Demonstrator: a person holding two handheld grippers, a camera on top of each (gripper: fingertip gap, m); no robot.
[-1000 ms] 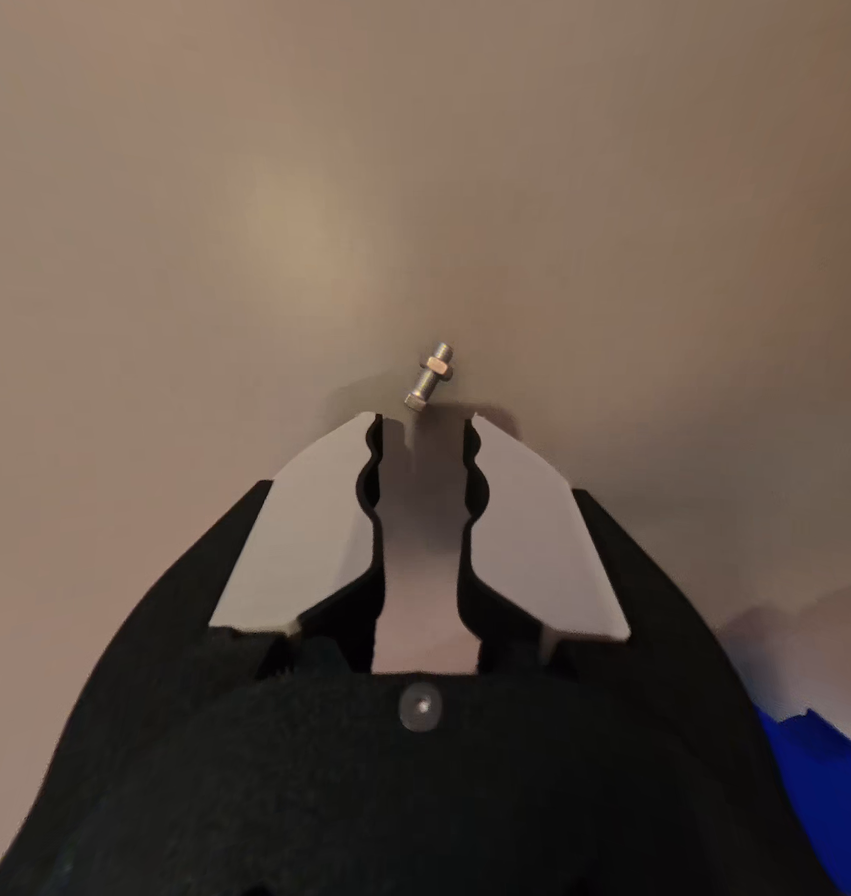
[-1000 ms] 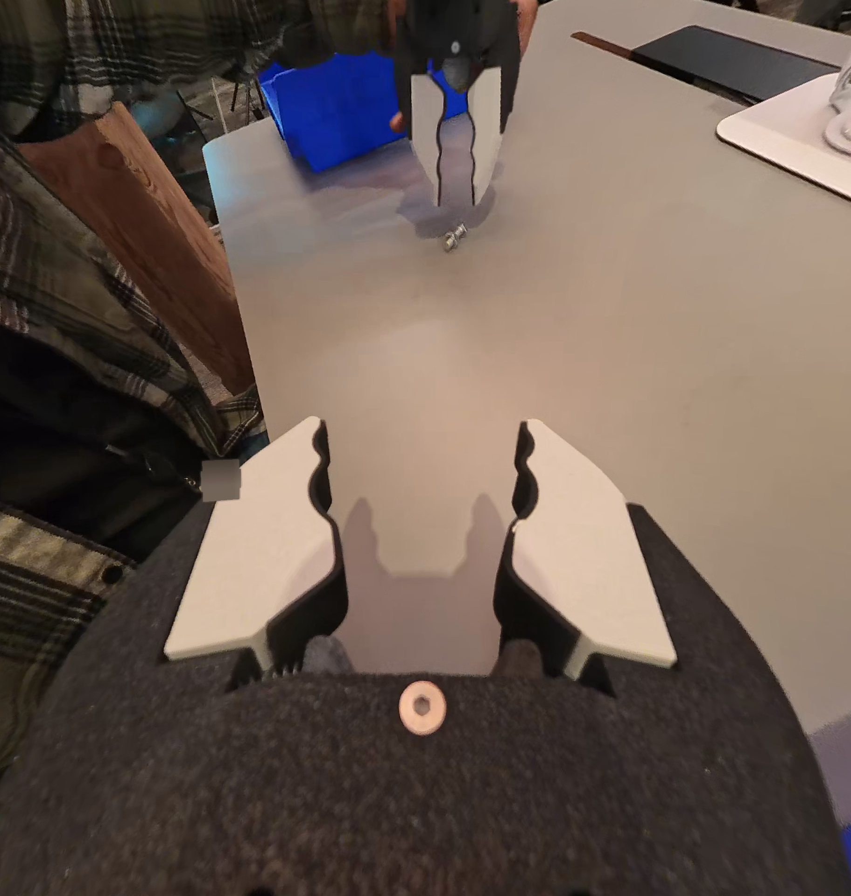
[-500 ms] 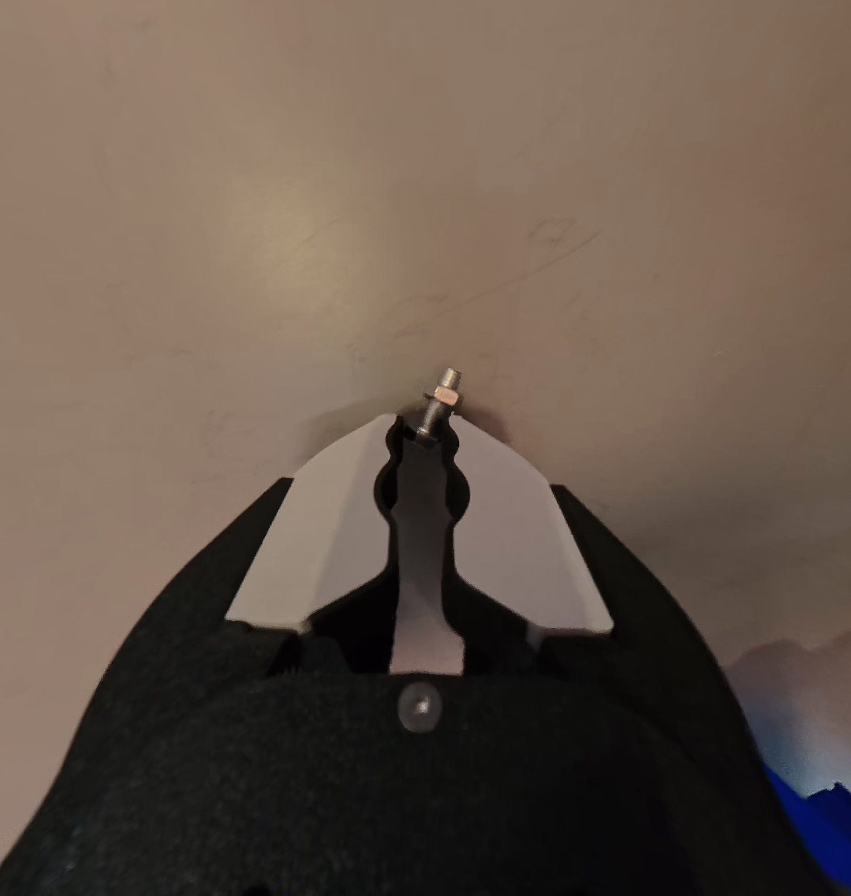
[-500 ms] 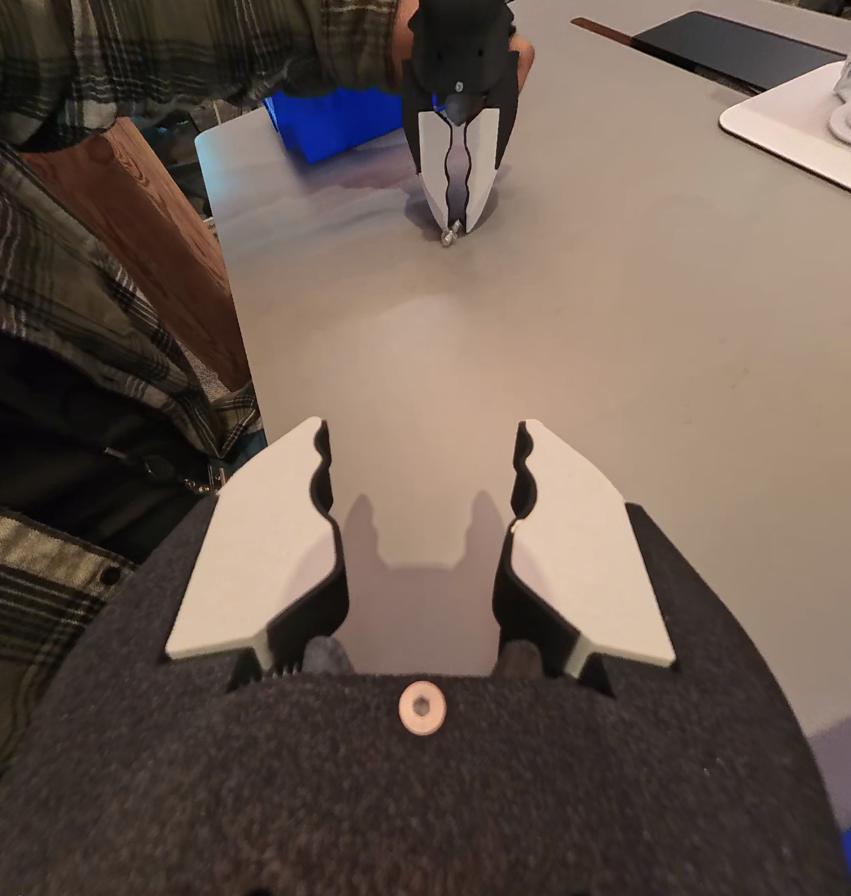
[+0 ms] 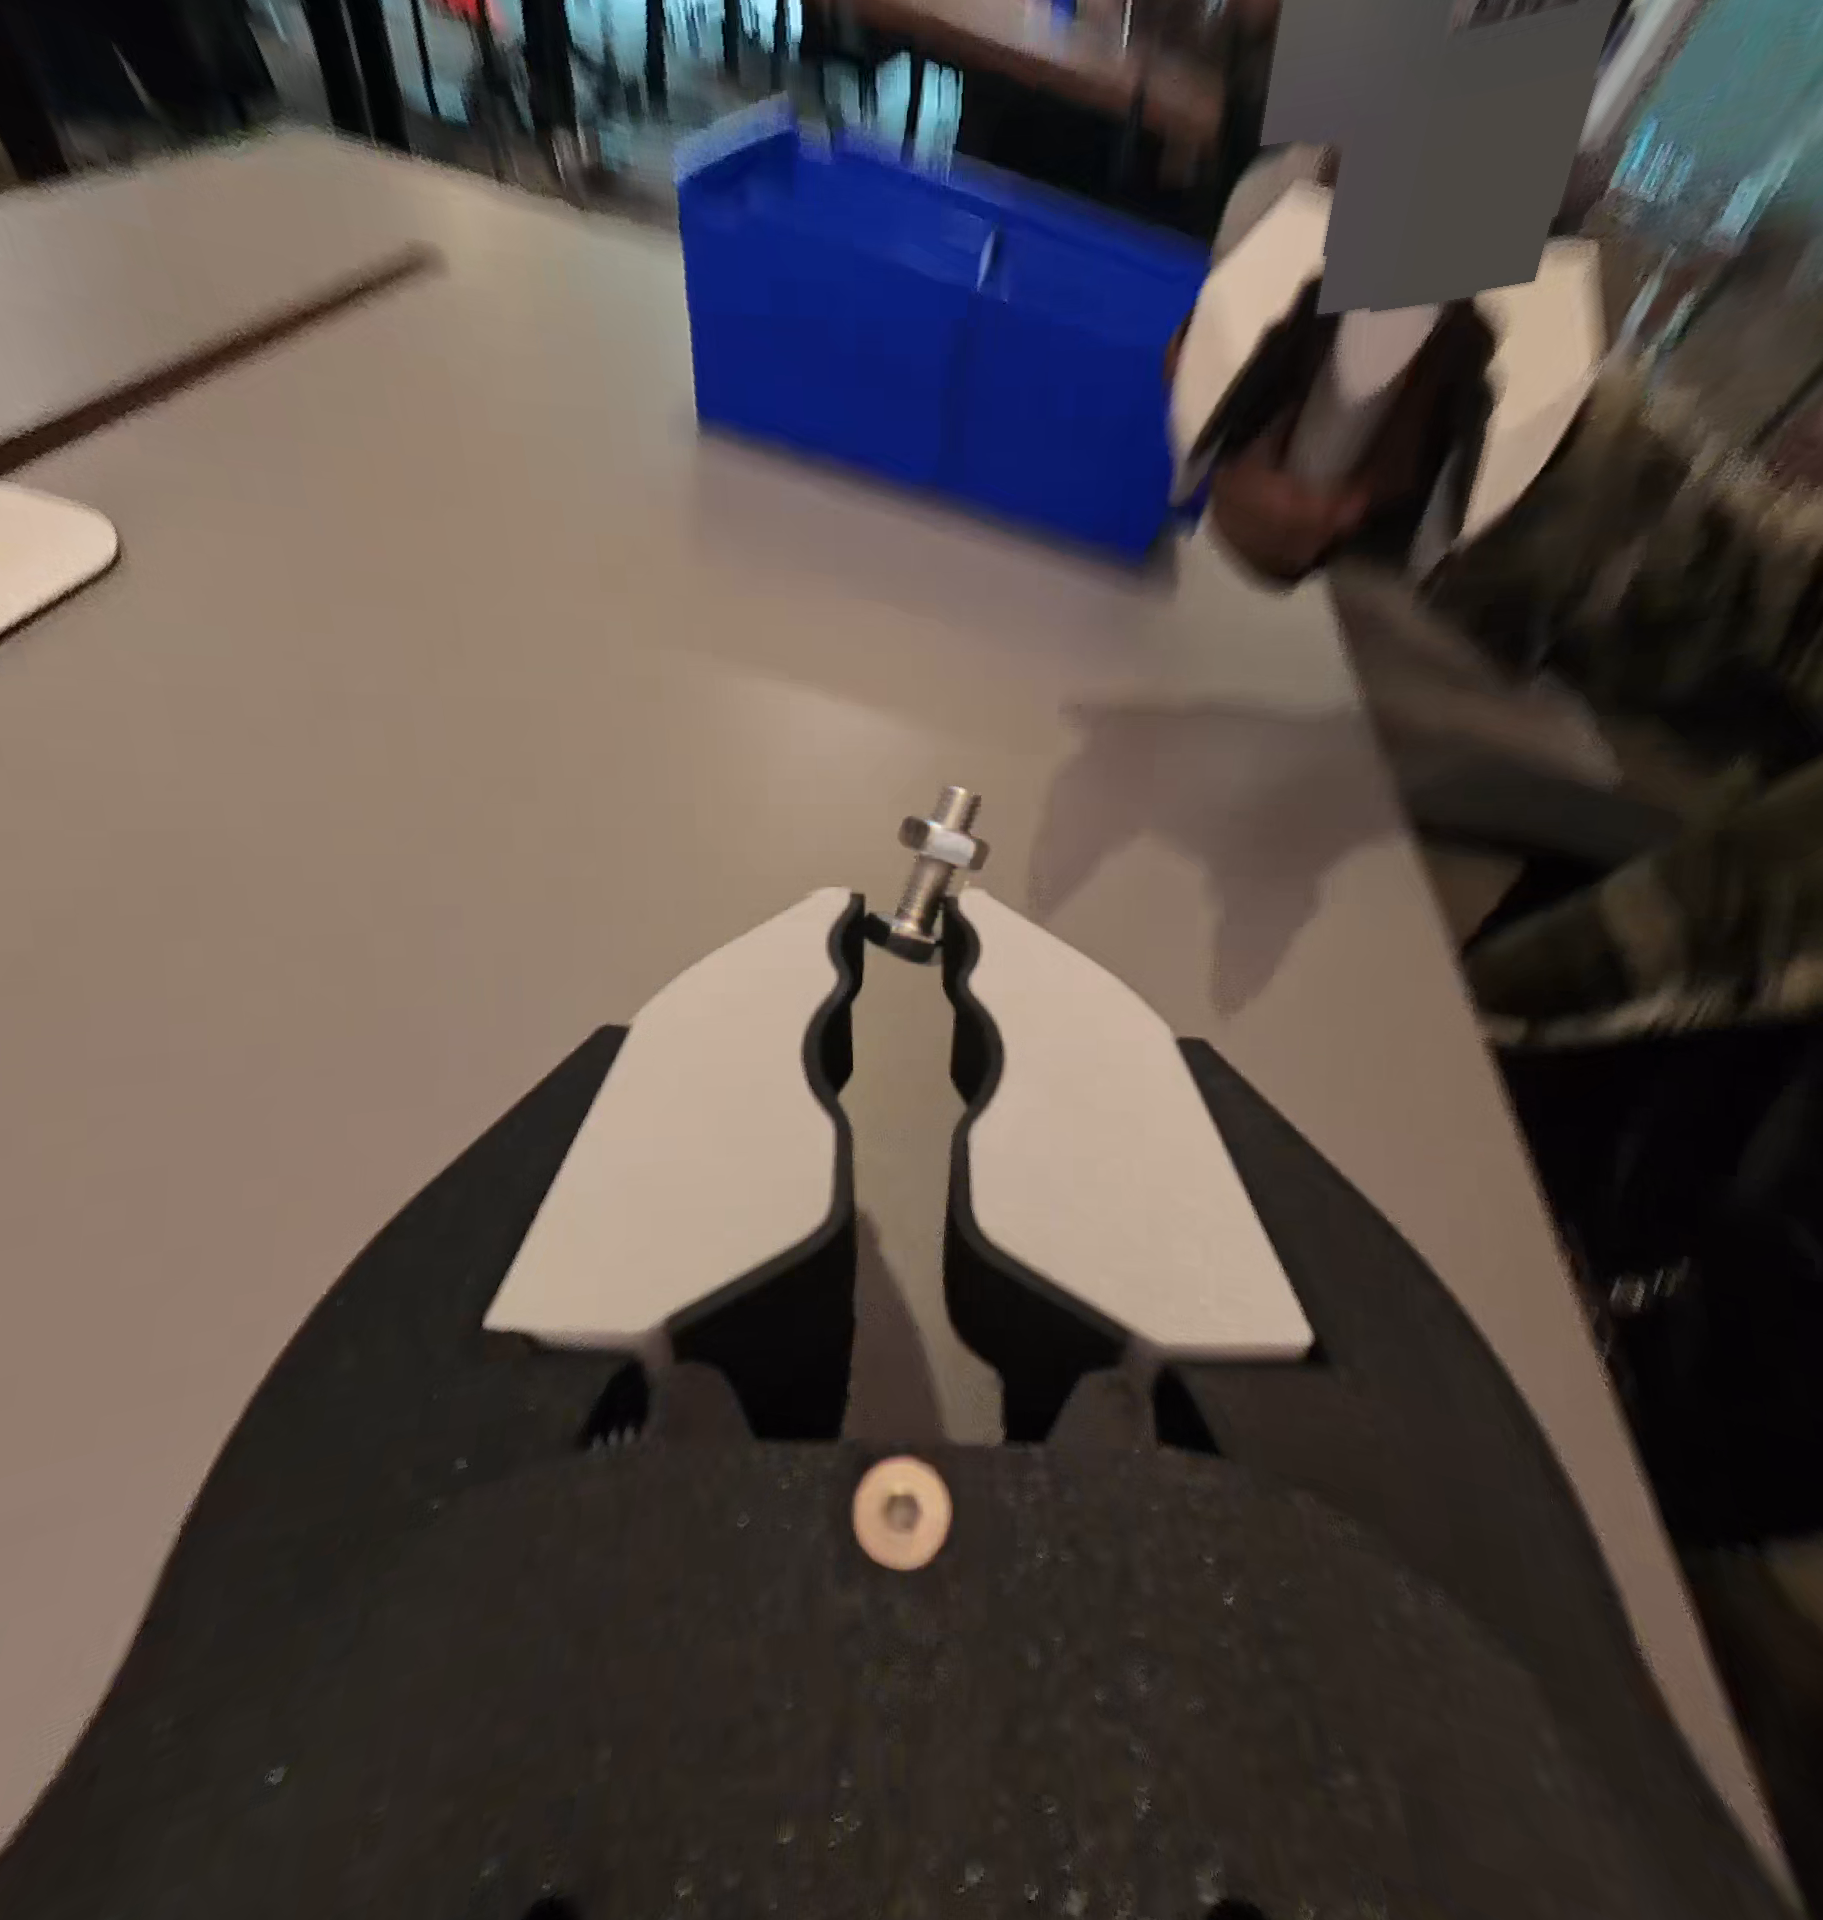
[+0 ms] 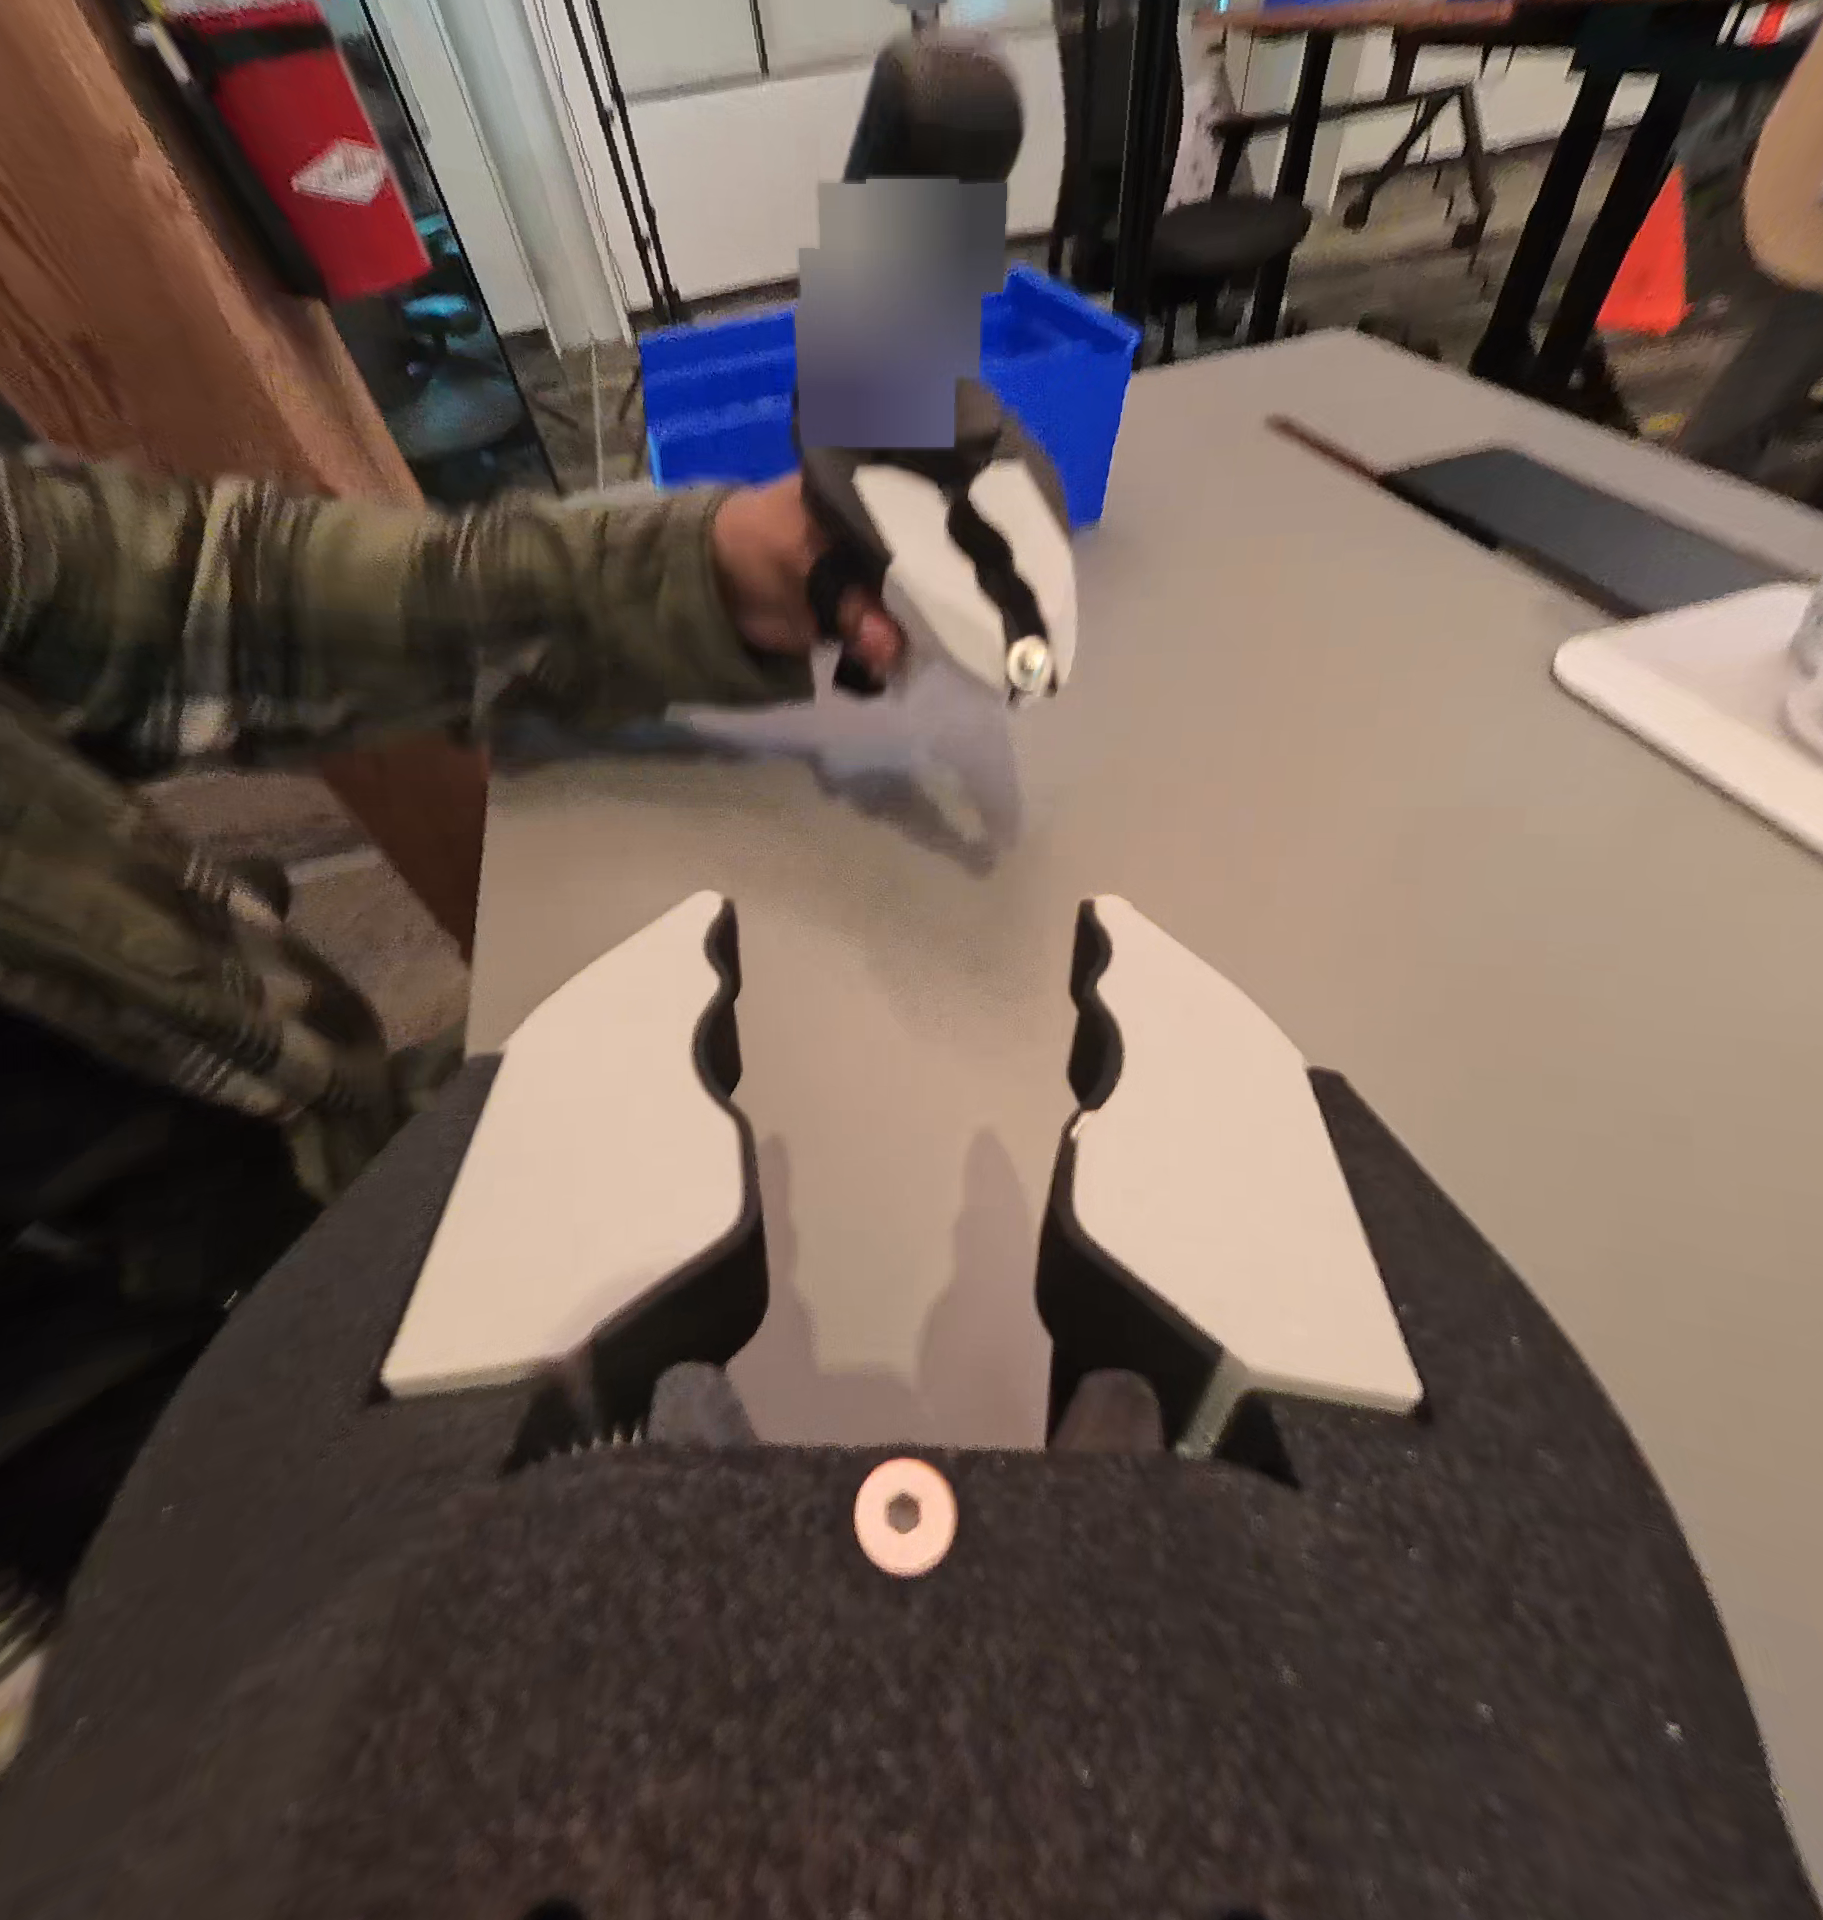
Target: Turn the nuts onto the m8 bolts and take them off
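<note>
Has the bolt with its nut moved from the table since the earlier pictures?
Yes. The bolt, head clamped in the left hand-held gripper, is now lifted above the grey table, which it lay on before.

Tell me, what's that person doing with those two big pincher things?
A person in a plaid sleeve holds a gripper in each hand. The left gripper pinches a small metal bolt by its head, lifted above the grey table, with a nut threaded near the bolt's far end. The right gripper is open and holds nothing, hovering over the table. A blue bin sits farther back. The nut is not yet off.
</note>
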